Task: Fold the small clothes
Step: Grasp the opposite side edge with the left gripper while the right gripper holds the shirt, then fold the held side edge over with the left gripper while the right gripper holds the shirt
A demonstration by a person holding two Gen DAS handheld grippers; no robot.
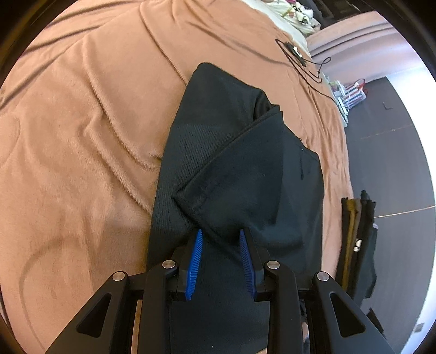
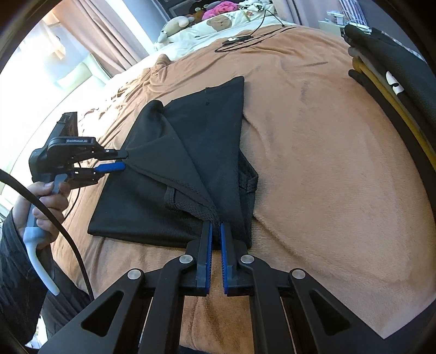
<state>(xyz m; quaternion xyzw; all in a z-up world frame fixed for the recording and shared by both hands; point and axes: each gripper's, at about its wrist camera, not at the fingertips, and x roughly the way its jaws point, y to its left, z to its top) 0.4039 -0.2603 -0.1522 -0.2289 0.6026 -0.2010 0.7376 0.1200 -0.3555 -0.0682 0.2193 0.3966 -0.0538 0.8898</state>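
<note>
A black garment [image 1: 218,136] lies on a brown fleece blanket [image 1: 81,136], partly folded over itself. In the left wrist view my left gripper [image 1: 221,234] has its blue pads spread, with a lifted fold of the garment between the tips. In the right wrist view the left gripper [image 2: 122,160] shows at the left, with its fingers slightly apart at a garment corner it lifts. My right gripper [image 2: 215,227] is shut on a hemmed edge of the garment [image 2: 190,152] near the blanket's front.
A stack of folded clothes [image 2: 387,89] sits at the right edge of the bed [image 2: 327,163]; it also shows in the left wrist view [image 1: 357,239]. A black cable with a small device [image 2: 245,40] lies farther back. Pillows and soft toys [image 2: 212,16] are at the head.
</note>
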